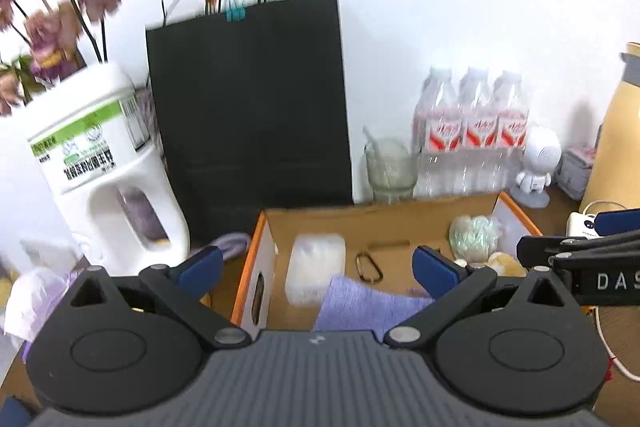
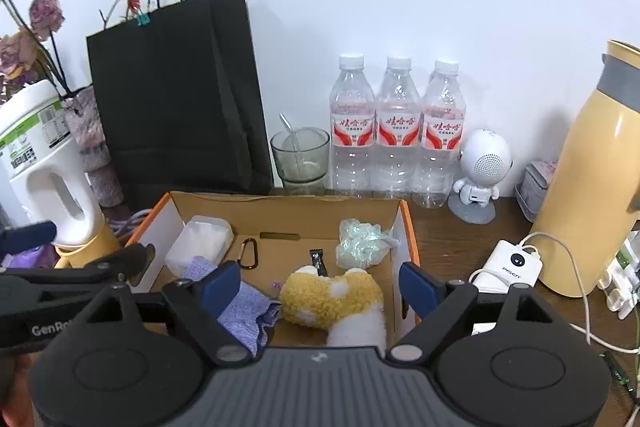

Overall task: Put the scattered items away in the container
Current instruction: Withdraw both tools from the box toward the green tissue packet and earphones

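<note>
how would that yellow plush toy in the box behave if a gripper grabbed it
The plush toy looks fluffy, so it would probably squash and sag rather than stay stiff. It likely weighs little for its bulk. Its fuzzy surface should resist slipping, and it seems unlikely to break.

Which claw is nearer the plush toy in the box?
Right. The right claw hangs open right over the plush toy, which lies between its blue pads. The left claw is open over the purple cloth at the other side of the box.

Orange-edged brown box (image 2: 408, 227), lilac cloth (image 2: 244, 307), yellow-white plush (image 2: 332, 299)
</note>
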{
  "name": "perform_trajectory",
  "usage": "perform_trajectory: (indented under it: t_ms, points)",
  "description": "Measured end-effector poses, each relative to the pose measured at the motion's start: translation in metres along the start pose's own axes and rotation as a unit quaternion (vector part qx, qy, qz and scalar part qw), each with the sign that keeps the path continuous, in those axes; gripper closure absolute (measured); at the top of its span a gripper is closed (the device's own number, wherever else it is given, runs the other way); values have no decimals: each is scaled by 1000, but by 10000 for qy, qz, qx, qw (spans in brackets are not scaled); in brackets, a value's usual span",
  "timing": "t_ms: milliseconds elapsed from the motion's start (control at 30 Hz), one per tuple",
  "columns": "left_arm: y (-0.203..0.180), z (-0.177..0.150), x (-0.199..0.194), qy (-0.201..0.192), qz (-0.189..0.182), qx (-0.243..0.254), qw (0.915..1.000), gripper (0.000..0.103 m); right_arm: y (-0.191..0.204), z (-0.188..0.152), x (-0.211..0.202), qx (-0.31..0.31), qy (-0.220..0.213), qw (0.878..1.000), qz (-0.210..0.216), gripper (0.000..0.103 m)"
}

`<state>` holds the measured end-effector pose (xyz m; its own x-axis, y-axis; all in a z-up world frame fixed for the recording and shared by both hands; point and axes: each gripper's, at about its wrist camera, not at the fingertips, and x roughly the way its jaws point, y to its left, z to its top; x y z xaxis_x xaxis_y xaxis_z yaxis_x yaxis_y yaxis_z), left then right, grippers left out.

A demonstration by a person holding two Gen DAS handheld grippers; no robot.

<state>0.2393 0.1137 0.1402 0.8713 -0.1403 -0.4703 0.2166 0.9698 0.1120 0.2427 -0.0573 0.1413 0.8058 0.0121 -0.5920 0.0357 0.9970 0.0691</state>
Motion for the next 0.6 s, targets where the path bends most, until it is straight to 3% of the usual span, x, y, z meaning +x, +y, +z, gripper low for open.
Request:
perform_trajectory:
  t_ms: [100,167,367,600]
  points:
    - [1,-17,-7,-377,-472,-149,9981,0,-6,-15,-4,31,-365,9993,-84,17]
    - [-2,-26,-9,-563,-580,-278,9963,0,-7,-25,-5,9,-595,9981,-169,17]
    - [-10,-47,-14,-988,-679,-270,9924,0,-11,-50,-4,99,-893,9958,-149,17]
    - [-8,-67,-31,-1073,-437,-80,9932,0,-18,-75,-21,60,-1058,9943,-105,17]
